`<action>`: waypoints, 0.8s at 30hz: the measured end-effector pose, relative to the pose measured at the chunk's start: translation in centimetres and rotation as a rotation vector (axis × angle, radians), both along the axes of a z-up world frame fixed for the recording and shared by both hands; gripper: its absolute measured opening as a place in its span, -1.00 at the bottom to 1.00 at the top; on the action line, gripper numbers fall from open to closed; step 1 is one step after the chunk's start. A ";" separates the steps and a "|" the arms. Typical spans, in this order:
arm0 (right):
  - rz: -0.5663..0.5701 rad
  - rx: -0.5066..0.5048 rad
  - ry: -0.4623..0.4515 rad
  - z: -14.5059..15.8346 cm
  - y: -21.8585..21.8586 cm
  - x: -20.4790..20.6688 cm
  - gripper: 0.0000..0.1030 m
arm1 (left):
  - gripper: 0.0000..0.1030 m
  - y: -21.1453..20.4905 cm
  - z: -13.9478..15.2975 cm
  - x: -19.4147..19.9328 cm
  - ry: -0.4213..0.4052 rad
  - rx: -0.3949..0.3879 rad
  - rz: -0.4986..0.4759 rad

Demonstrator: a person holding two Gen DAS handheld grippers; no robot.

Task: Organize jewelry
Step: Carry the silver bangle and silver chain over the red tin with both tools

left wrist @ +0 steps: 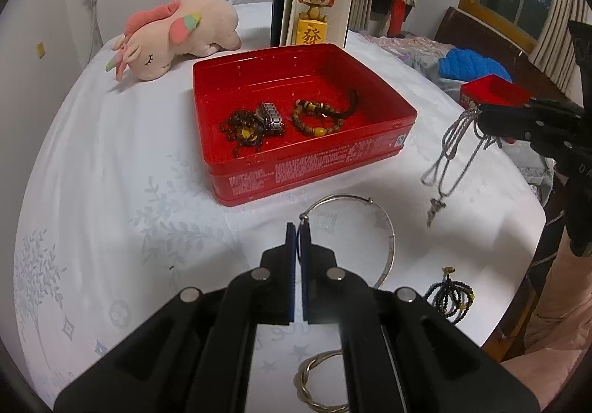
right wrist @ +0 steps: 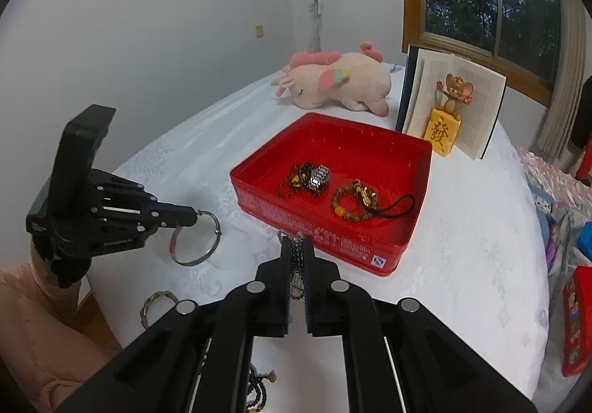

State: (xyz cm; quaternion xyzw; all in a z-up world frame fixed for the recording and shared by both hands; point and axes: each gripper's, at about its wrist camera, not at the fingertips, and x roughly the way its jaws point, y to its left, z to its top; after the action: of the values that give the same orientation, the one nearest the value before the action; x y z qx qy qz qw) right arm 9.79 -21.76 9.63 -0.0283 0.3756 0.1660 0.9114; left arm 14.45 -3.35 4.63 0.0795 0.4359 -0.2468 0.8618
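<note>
Jewelry lies partly sorted: inside the red tin (left wrist: 296,161) sit a dark bead string (left wrist: 240,130), a metal watch band (left wrist: 272,117) touching it, and a brown bead bracelet (left wrist: 316,117) with a black cord, a little apart to the right. The tin rests on the white tablecloth (left wrist: 111,154).

My left gripper (left wrist: 299,228) has its jaws pressed nearly together on the thin silver bangle (left wrist: 383,239), pinching it at one end of its rim; in the right wrist view the bangle (right wrist: 196,239) hangs from those fingertips just above the cloth. My right gripper (right wrist: 296,246) is clamped narrowly on a silver chain necklace (right wrist: 296,265), which threads between its fingers; from the left wrist view the necklace (left wrist: 447,154) dangles in loops with a small pendant at the bottom, clear of the cloth and to the right of the tin.

On the cloth near me lie a twisted silver bangle (left wrist: 314,383) and a coil of dark beads (left wrist: 449,296). Behind the tin stand an open book (left wrist: 314,10) with a mouse figurine (left wrist: 312,17) in front of it, and a pink plush unicorn (left wrist: 174,36) lies to the left.
</note>
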 end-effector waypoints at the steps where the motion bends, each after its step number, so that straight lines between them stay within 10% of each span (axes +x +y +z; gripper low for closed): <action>1: 0.000 0.001 0.001 0.0 0.0 0.0 -0.89 | -0.99 0.0 0.0 0.0 0.001 -0.001 0.000; 24: -0.007 0.062 -0.036 4.2 -0.6 4.7 -0.89 | -0.98 -1.4 3.0 5.7 -0.010 0.009 0.020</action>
State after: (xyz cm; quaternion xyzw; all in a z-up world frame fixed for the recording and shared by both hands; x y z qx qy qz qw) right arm 14.54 -22.40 13.83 -0.0018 0.3537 0.1738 0.9191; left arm 20.13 -4.77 7.58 0.0803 0.4337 -0.2360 0.8659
